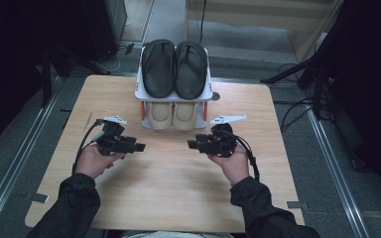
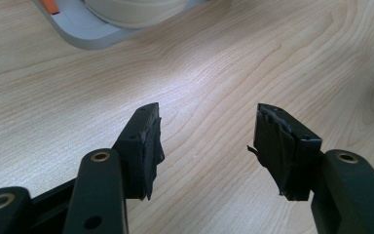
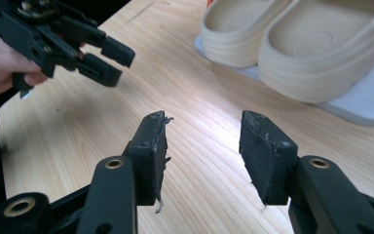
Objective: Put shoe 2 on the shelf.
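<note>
left gripper: jaws wide, empty, over table middle | right gripper: wide, empty | beige slippers: rack, far edge

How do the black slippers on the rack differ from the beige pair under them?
The black slippers lie on the top shelf of the rack and are dark; the beige slippers sit on the bottom shelf and are pale cream. The black pair is open to view from above, while the beige pair is partly covered by the shelf over it. Both pairs lie side by side, untouched by either claw.
</note>
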Action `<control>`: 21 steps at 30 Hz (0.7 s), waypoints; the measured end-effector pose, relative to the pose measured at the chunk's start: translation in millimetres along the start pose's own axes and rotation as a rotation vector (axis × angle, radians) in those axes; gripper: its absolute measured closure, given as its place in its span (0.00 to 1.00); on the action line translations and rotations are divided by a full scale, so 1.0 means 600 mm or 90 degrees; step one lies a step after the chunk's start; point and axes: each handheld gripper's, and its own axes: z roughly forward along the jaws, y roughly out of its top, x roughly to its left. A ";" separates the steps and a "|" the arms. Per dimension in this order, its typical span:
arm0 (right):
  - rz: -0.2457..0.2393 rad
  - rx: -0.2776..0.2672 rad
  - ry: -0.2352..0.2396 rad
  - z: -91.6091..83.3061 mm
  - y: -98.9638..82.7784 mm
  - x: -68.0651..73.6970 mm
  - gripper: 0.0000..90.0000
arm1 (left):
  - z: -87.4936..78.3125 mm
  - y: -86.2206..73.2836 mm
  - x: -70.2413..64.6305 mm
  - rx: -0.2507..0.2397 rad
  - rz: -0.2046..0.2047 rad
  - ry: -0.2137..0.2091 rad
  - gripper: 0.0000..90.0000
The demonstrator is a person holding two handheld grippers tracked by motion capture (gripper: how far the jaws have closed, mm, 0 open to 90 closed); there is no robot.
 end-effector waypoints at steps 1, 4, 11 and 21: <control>0.000 0.000 0.000 -0.001 -0.005 -0.003 0.59 | 0.000 0.000 0.000 -0.001 0.001 0.000 0.49; -0.001 0.000 -0.001 -0.003 -0.017 -0.010 0.59 | -0.001 0.000 0.000 0.000 0.000 0.001 0.48; 0.001 0.004 -0.016 -0.011 -0.038 -0.022 0.59 | -0.001 0.000 0.000 -0.001 0.000 0.000 0.48; -0.011 -0.012 -0.027 -0.034 -0.055 -0.046 0.59 | -0.003 0.000 -0.002 -0.009 -0.002 -0.004 0.47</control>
